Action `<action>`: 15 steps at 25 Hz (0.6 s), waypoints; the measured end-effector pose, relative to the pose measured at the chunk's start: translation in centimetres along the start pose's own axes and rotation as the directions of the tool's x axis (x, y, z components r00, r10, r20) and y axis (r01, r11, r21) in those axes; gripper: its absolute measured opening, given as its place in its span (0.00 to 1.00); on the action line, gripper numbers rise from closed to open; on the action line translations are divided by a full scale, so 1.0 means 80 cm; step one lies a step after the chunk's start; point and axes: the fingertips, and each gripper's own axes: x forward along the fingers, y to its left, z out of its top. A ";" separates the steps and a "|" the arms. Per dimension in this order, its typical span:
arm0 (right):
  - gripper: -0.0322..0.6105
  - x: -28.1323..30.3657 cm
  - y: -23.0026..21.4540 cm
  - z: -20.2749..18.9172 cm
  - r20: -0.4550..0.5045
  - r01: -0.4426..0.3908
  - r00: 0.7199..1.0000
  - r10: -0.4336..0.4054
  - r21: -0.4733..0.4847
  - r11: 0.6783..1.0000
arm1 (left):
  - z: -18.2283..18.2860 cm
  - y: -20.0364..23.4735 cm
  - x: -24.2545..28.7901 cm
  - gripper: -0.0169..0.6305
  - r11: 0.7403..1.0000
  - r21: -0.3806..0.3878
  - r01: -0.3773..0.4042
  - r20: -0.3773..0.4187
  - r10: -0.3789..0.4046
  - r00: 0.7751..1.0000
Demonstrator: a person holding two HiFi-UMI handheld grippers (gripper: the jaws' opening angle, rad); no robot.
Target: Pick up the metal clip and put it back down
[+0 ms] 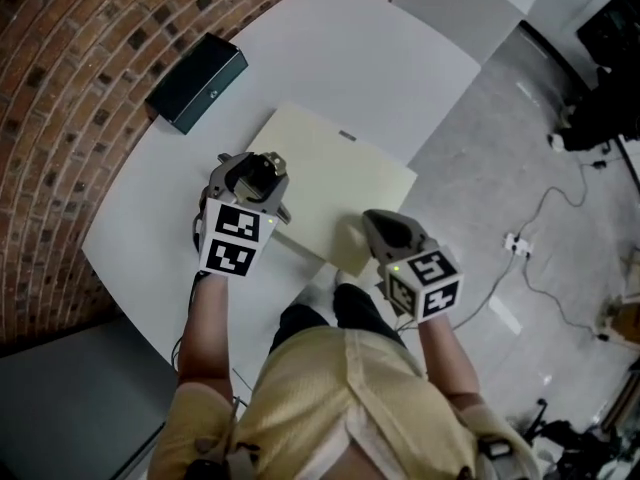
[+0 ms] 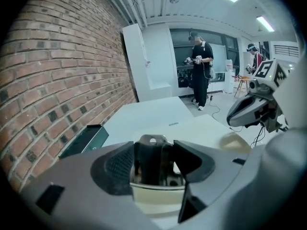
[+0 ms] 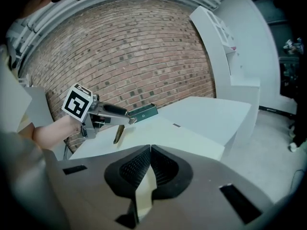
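- Plainly the left tool [image 1: 258, 173] is the one that matters: its jaws are closed part-way onto the metal clip [image 2: 152, 163], pinching it from both sides. The clip's end with the punched hole stands up between them in the left gripper view.
- From the right gripper view, the clip [image 3: 118, 134] hangs down from the tip of the left tool [image 3: 114, 115]. Its long axis is close to vertical, leaning a little, and its lower end points at the cream mat [image 1: 345, 168].
- That lower end is very near the mat, but I cannot tell whether it touches or hangs just clear.
- So the relation for setting it back down is straight below: the mat lies directly under the clip on the white bench [image 1: 330, 58], and the way down looks unobstructed.
- The right tool [image 1: 378, 224] has its jaws shut together on nothing, as the right gripper view shows [image 3: 149, 153]. It hovers at the near edge of the mat, well apart from the clip, so the left hand is the nearer one.
- A dark box [image 1: 197, 81] sits on the bench towards the brick wall, off the mat and out of the line of the drop.
- My judgement: the pick-up is done, and what is left is to lower the clip and open the jaws.
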 end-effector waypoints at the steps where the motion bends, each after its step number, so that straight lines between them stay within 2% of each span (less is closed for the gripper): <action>1: 0.06 -0.004 -0.008 -0.001 0.001 0.011 1.000 -0.011 0.009 1.000 | 0.008 -0.007 0.007 0.41 1.000 0.009 0.012 0.001 -0.012 1.000; 15: 0.06 -0.053 -0.088 -0.028 0.014 0.123 0.992 -0.125 0.101 0.987 | 0.070 -0.094 0.087 0.41 0.980 0.127 0.152 -0.027 -0.150 0.988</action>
